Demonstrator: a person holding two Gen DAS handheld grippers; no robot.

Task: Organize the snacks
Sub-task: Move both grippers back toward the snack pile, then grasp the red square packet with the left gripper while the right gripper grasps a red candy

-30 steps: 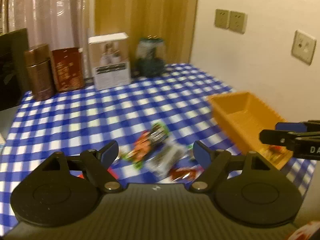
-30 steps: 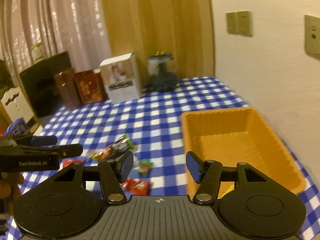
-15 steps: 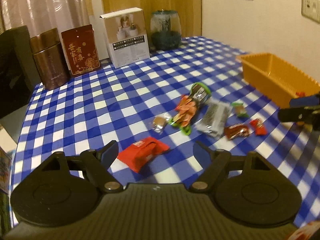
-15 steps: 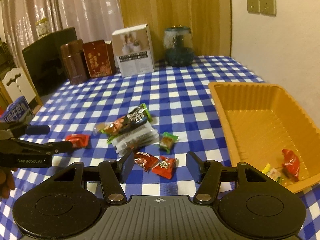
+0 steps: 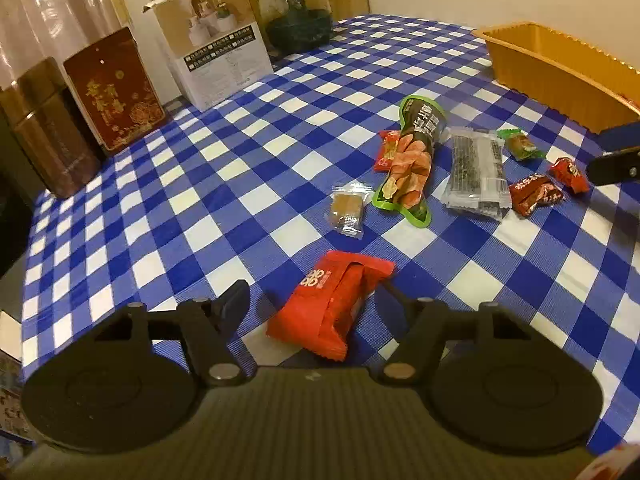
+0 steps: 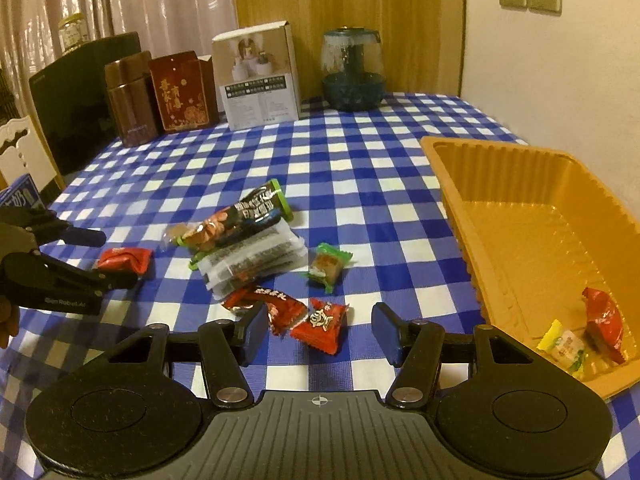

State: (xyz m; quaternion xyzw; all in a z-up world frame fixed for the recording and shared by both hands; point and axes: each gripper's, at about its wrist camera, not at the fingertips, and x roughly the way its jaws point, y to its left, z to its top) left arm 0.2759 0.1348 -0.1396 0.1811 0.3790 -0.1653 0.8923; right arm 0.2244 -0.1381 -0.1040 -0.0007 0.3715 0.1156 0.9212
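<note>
My left gripper (image 5: 312, 304) is open, low over the table, with a red snack packet (image 5: 332, 304) lying between its jaws; the packet also shows in the right wrist view (image 6: 126, 260). My right gripper (image 6: 320, 330) is open, with a small red candy (image 6: 320, 320) and a dark red candy (image 6: 268, 304) between its jaws. A long green-edged snack bag (image 5: 412, 160), a clear seaweed pack (image 5: 476, 168), a green candy (image 6: 328, 266) and a clear biscuit packet (image 5: 348, 208) lie mid-table. The orange tray (image 6: 460, 208) on the right holds two candies.
Along the far edge of the blue checked tablecloth (image 5: 240, 168) stand a brown tin (image 5: 44, 128), a red box (image 5: 114, 88), a white carton (image 5: 216, 40) and a dark glass jar (image 5: 298, 8). A wall runs close behind the tray.
Both grippers have dropped lower and closer to the table. The red packet now lies between the left jaws, and the two red candies lie between the right jaws.
</note>
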